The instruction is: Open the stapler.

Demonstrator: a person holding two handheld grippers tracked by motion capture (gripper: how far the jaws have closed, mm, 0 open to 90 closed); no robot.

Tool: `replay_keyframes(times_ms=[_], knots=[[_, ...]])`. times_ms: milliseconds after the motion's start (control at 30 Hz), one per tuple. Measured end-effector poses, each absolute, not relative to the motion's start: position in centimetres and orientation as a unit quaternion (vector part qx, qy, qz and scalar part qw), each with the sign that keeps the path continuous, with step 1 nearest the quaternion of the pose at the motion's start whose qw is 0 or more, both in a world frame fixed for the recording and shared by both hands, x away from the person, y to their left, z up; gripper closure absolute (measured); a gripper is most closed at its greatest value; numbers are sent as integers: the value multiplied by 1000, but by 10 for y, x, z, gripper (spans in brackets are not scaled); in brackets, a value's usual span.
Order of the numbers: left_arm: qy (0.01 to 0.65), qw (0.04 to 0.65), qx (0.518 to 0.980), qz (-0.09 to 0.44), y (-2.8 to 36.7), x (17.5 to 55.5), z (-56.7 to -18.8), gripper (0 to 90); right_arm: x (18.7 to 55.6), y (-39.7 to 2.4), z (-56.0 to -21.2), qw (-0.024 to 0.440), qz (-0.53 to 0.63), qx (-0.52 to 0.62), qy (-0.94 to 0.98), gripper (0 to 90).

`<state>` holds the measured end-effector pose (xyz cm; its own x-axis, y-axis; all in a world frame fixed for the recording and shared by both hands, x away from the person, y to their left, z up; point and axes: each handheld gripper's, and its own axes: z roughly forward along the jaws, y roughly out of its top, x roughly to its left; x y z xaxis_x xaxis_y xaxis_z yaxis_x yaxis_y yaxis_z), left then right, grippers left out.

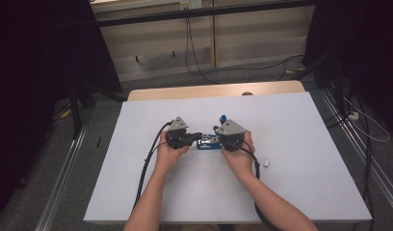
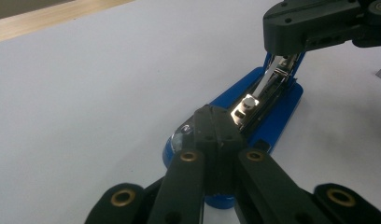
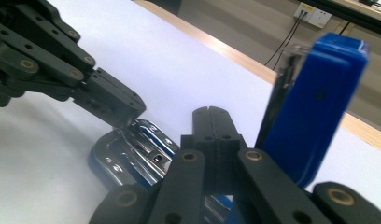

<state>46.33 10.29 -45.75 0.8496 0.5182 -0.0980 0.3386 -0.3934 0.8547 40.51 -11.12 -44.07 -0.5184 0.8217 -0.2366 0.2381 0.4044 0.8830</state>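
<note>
Left gripper (image 1: 197,135): jaws clenched flat together, nothing between them. In the left gripper view the closed fingertips (image 2: 212,122) press down on the front end of the blue stapler (image 2: 272,112), pinning its base to the white table (image 1: 291,183). Just beyond those fingertips the bright staple channel (image 2: 265,91) lies exposed, running away toward the hinge.

Centre: stapler lies flat between the two grippers, touching both, its lid (image 3: 319,107) swung upright.

Right gripper (image 1: 218,137): also clenched on nothing. In the right gripper view its closed fingertips (image 3: 212,122) sit against the rear of the stapler, with the raised lid standing just to one side of them and the chrome tray (image 3: 132,154) just ahead. Cannot tell whether the tips bear on the tray or on the hinge.

Well off from the right hand (image 1: 239,156), a small pale piece (image 1: 267,162) lies on the table, likely staples.

Step, as judged: stapler held open for loading or clearing. Next move calls for one gripper to keep the base pinned while the other opens and fetches the small piece.
</note>
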Motion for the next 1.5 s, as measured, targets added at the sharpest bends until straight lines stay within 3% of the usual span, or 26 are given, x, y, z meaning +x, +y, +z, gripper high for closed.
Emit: replay_keyframes(times_ms=[1133,1500], knots=[[261,487,829,91,103,463,-458,900,407,-174,-460,328,411,414,743,900],[262,488,827,93,104,463,-458,900,409,-176,-460,319,411,414,747,900]])
